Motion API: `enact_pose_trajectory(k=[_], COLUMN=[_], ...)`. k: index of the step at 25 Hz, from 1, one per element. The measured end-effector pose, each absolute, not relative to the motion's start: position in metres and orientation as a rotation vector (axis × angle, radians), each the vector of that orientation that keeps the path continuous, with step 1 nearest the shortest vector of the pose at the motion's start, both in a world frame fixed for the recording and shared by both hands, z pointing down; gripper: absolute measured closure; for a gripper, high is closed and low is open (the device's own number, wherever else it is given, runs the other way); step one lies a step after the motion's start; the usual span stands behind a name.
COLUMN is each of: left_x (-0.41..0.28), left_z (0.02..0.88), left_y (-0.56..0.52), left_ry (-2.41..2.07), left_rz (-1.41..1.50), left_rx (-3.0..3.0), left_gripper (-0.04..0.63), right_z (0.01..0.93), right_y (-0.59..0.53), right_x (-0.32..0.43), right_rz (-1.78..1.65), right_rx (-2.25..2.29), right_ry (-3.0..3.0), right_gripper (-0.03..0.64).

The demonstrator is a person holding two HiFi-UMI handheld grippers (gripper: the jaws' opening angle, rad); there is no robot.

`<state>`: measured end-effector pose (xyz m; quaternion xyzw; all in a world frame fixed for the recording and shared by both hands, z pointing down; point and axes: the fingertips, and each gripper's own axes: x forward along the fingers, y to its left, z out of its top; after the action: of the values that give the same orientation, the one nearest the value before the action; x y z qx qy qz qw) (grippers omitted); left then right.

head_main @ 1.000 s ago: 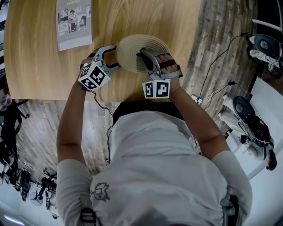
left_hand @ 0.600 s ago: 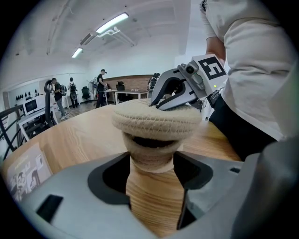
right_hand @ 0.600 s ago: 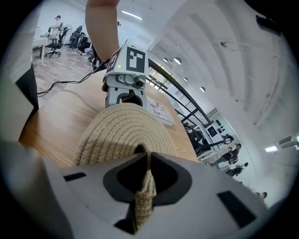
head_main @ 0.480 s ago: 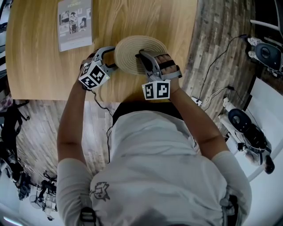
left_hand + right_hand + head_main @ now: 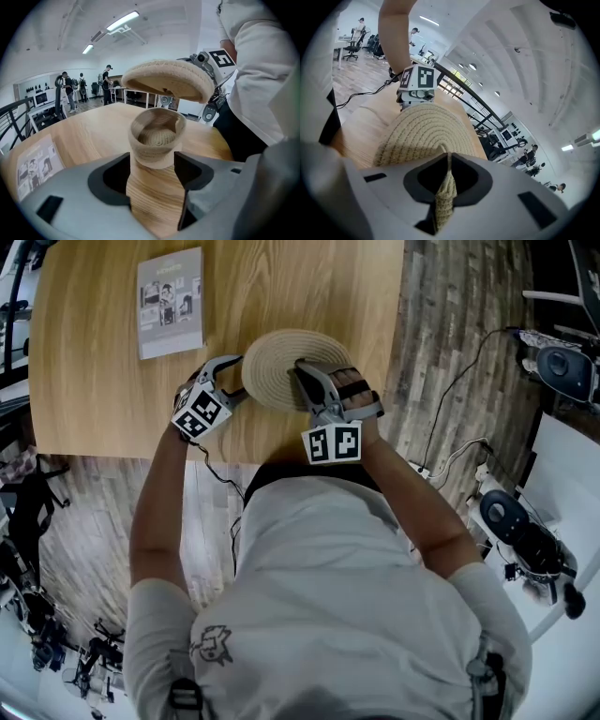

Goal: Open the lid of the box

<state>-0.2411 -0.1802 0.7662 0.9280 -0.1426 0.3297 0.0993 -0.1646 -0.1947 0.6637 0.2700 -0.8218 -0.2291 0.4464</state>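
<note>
The right gripper (image 5: 447,176) has its jaws nearly together, clamped on the rope loop (image 5: 445,199) of the coiled-rope lid (image 5: 168,79), which hangs tilted just above the woven box (image 5: 154,138), clear of its rim. The left gripper (image 5: 152,164) stands wide, its pads set against both sides of the box, which rests upright on the wooden table (image 5: 94,381) near a leaflet (image 5: 171,302)
</note>
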Motion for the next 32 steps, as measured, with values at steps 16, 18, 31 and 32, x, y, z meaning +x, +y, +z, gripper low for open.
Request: enact_pose_trajectory(k=[16,18,31,32], left_x=[-0.223,-0.214,-0.178,-0.178], left_z=[0.658,0.638,0.526,0.520], left_y=[-0.174,-0.171,-0.160,-0.159], left_ry=[-0.708,-0.754,-0.947,-0.959], left_rz=[0.737,0.678,0.382,0.361], left_rx=[2.750,2.760,2.813,2.807], left_gripper=[0.299,0.299,0.299,0.301], right_z=[0.585,0.572,0.483,0.480], right_y=[-0.185,-0.184,-0.175,-0.174], right_x=[-0.144,-0.140,-0.120,-0.119], right_rz=[-0.491,-0.455,-0.204,-0.186], right_rx=[0.848,0.882,1.056,1.064], right_ry=[-2.145,-2.178,-2.432,-2.447], right_gripper=[0.587,0.586,0.586,0.586])
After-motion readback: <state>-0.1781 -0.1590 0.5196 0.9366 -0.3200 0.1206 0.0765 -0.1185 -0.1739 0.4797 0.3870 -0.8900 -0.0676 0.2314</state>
